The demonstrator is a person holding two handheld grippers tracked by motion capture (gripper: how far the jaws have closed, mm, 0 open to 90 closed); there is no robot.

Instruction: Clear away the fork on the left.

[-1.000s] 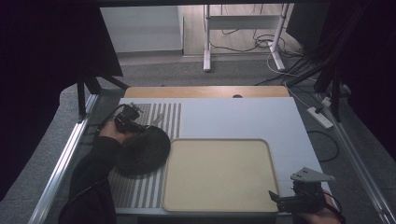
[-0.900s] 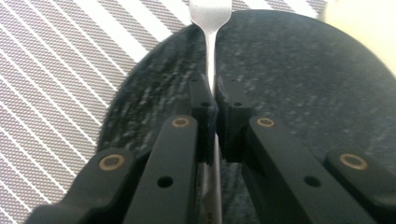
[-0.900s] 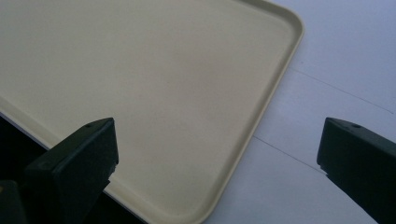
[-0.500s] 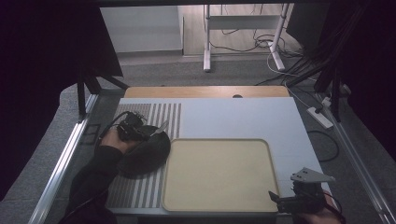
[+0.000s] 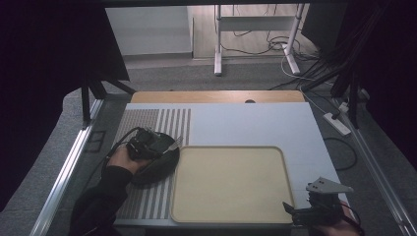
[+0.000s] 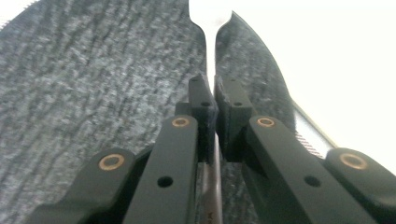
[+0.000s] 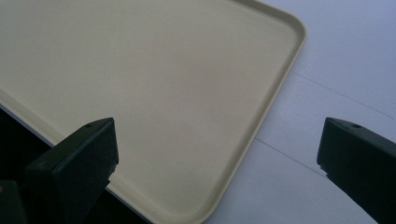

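My left gripper (image 5: 168, 145) hovers over a dark round plate (image 5: 156, 169) on the striped mat, just left of the beige tray (image 5: 231, 187). In the left gripper view its jaws (image 6: 215, 86) are shut on the thin handle of a metal utensil (image 6: 211, 186), which runs forward over the plate's mottled grey surface (image 6: 93, 93); the utensil's head is cut off by the picture's top edge. My right gripper (image 5: 293, 210) rests at the tray's front right corner, open. In the right gripper view its jaws (image 7: 218, 128) stand wide apart over the tray's corner (image 7: 140, 70), with nothing between them.
The tray lies on a pale blue-white table top (image 5: 255, 123), with a striped mat (image 5: 147, 120) covering its left part. Metal rails (image 5: 74, 157) run along both sides of the table. A desk frame and cables (image 5: 275, 44) stand on the floor beyond.
My left hand has moved right and toward the near edge, across the dark plate toward the tray, still gripping the utensil. The right gripper has kept still.
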